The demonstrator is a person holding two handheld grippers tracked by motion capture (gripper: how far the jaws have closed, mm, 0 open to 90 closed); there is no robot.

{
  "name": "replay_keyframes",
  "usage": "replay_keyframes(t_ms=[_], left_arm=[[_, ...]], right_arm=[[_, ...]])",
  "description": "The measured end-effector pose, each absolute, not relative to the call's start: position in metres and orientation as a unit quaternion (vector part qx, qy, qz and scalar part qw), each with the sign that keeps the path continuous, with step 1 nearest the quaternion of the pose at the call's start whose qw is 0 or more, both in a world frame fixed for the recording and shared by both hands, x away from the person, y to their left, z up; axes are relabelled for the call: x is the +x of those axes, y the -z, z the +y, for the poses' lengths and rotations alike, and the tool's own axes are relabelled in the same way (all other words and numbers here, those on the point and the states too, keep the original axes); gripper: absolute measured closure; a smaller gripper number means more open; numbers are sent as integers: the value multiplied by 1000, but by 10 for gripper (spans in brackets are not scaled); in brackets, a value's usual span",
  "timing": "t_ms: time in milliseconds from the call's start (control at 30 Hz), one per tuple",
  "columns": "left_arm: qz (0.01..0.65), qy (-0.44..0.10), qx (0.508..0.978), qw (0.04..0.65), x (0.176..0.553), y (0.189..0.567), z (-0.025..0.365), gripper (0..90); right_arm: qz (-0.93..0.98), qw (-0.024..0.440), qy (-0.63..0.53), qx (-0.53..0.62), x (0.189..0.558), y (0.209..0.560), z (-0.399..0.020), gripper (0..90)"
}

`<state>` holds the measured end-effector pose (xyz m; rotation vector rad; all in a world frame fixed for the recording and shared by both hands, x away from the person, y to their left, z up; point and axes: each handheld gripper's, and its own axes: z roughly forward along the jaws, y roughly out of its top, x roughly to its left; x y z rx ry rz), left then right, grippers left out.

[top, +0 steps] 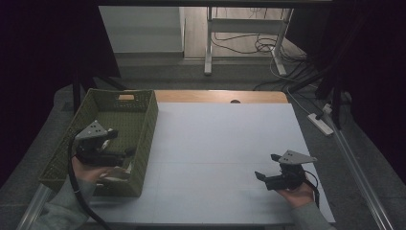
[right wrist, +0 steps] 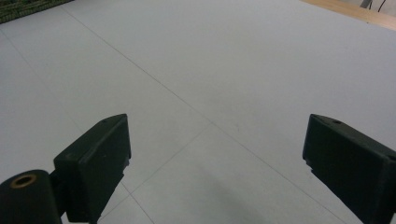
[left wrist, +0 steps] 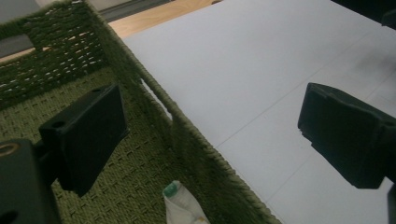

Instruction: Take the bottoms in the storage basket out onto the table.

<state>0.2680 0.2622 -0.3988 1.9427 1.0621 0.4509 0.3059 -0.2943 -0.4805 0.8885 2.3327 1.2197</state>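
Perhaps plastic tube (left wrist: 183, 206), woven basket (left wrist: 154, 95)

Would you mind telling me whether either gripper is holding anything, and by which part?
Nothing is held. The left gripper stands open over the green basket, and the right gripper is open above the table.

Each gripper is built of black blocks and topped by a grey three-cornered plate, seen on the left gripper (top: 125, 154) and the right gripper (top: 266, 166) in the high view; a black cable (top: 76, 191) is trailed from the left one in a long curve, and a thinner loop is seen at the right. Grey-green sleeves (top: 62, 207) are worn on both forearms. In the gripper views the jaws are shown as flat, matt black rectangular blocks with small round holes, and a brass-ringed hole (right wrist: 23, 181) is set in the black body beside one.
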Motion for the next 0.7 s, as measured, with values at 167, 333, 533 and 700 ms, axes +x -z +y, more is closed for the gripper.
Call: replay_keyframes(t_ms=[167,333,533,700], left_arm=[[429,-181,776,424,272,399,266,78],[431,-186,774,424,276,399,269,80],[438,-189,776,414,283,399,275,81],[442,-195,774,409,287,398,282,81]], right_arm=[[827,182,-428,315,306,481,-294,79],[827,183,-427,315,306,481,-294,79],[830,182,-423,314,306,482,-293,79],[829,181,-424,316,307,482,-294,79]])
